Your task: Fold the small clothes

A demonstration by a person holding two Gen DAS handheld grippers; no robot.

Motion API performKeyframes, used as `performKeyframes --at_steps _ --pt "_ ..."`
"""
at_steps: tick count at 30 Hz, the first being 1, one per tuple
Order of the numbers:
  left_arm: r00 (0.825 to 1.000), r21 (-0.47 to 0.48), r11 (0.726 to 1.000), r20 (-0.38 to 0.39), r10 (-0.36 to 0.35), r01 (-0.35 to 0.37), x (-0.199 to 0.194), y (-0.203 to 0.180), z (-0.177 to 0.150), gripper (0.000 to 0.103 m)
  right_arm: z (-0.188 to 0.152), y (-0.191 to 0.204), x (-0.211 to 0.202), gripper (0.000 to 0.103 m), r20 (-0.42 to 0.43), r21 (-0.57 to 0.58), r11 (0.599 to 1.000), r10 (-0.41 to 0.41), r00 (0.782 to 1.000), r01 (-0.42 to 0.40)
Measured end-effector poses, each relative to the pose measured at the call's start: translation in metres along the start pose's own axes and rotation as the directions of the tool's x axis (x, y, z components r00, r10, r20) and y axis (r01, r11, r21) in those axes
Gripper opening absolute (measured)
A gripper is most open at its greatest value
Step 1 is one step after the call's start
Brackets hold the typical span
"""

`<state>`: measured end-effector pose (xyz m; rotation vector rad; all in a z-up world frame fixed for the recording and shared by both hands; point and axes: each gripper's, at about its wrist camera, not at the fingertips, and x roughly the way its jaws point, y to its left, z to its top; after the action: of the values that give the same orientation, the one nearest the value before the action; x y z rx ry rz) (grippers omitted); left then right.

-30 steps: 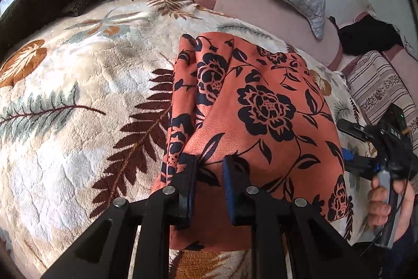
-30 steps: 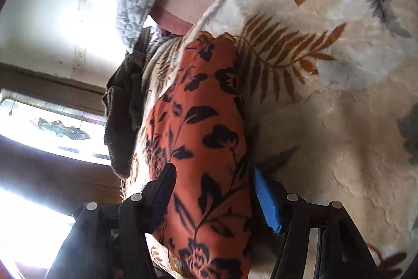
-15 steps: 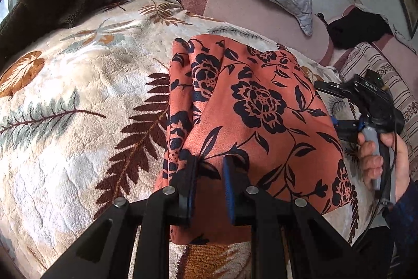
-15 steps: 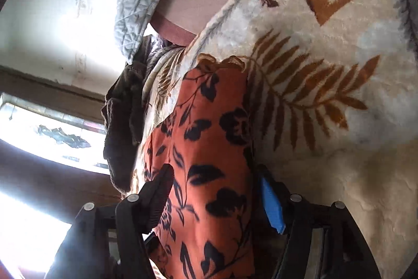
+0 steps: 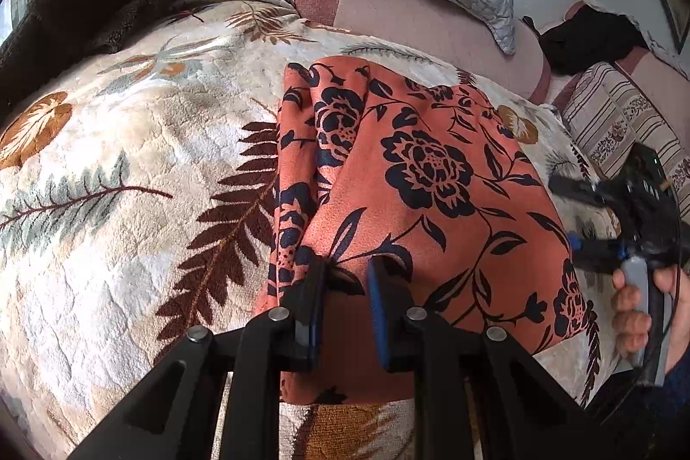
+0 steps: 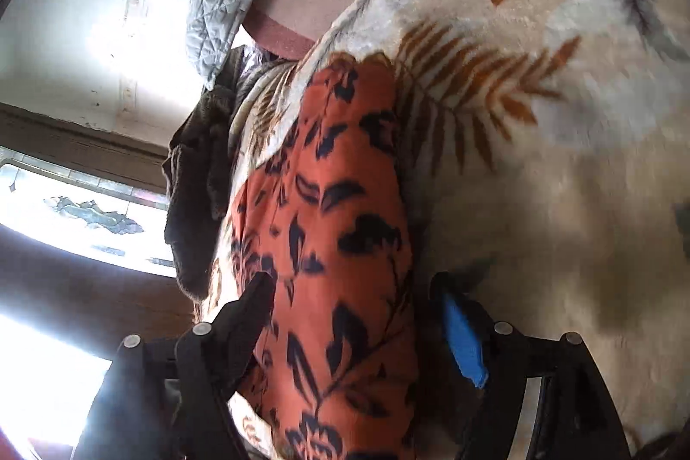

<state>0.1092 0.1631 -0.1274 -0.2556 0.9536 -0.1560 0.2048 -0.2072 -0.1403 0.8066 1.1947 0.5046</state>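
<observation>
Left gripper [image 5: 345,274] narrowly parted, pinching orange floral garment [image 5: 414,192], right gripper [image 6: 351,296] spread wide, straddling its edge

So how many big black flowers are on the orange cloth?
3 that I can see on the orange cloth: top left, middle, bottom right edge. Folds may hide more.

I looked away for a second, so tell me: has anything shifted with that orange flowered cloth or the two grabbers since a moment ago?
Little changed. The right gripper, jaws wide open around the orange cloth with dark blue flowers, drew back slightly along its edge and took hold of nothing. The left gripper stayed pinched on a small fold at the near end. The cloth still lies flat on the cream plush leaf-print blanket.
</observation>
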Motion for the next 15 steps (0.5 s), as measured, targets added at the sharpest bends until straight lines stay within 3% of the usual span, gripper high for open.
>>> performKeyframes --at_steps 1,2,4,7,8,9,11,13,15 --pt "1.0 -0.002 1.0 0.0 -0.001 0.001 0.0 0.0 0.0 0.019 -0.011 -0.002 0.003 0.073 -0.04 -0.012 1.0 -0.005 0.999 0.005" --pt "1.0 -0.006 1.0 -0.002 0.001 -0.002 0.0 0.001 0.0 0.019 -0.02 0.001 0.009 0.037 -0.088 -0.058 0.998 -0.045 0.995 0.04" --pt "1.0 -0.011 1.0 0.0 0.0 0.0 0.001 0.001 -0.001 0.019 -0.029 0.018 0.006 0.035 -0.046 -0.163 0.977 -0.145 0.988 0.136" --pt "1.0 -0.014 1.0 0.011 0.002 -0.002 -0.001 0.002 -0.002 0.02 -0.032 0.048 0.004 0.037 0.054 -0.221 0.946 -0.232 0.971 0.238" --pt "1.0 -0.022 1.0 0.01 -0.007 0.007 -0.002 0.003 -0.002 0.02 -0.033 0.046 0.009 0.048 0.054 -0.212 0.945 -0.242 0.969 0.247" --pt "1.0 -0.036 0.999 0.011 -0.018 0.019 -0.004 0.005 -0.001 0.02 -0.033 0.039 0.016 0.067 0.013 -0.19 0.95 -0.25 0.968 0.248" --pt "1.0 -0.056 0.998 0.023 -0.015 0.017 -0.017 0.006 -0.002 0.02 -0.04 0.032 0.011 0.068 -0.006 -0.125 0.972 -0.2 0.98 0.198" --pt "0.998 -0.081 0.995 0.044 -0.053 0.056 -0.034 0.006 -0.005 0.021 -0.051 0.034 -0.008 0.068 0.029 -0.137 0.978 -0.153 0.988 0.155" --pt "0.999 -0.079 0.996 0.025 -0.031 0.033 -0.036 0.003 -0.011 0.024 -0.06 0.031 -0.016 0.068 0.019 -0.144 0.983 -0.114 0.993 0.116"
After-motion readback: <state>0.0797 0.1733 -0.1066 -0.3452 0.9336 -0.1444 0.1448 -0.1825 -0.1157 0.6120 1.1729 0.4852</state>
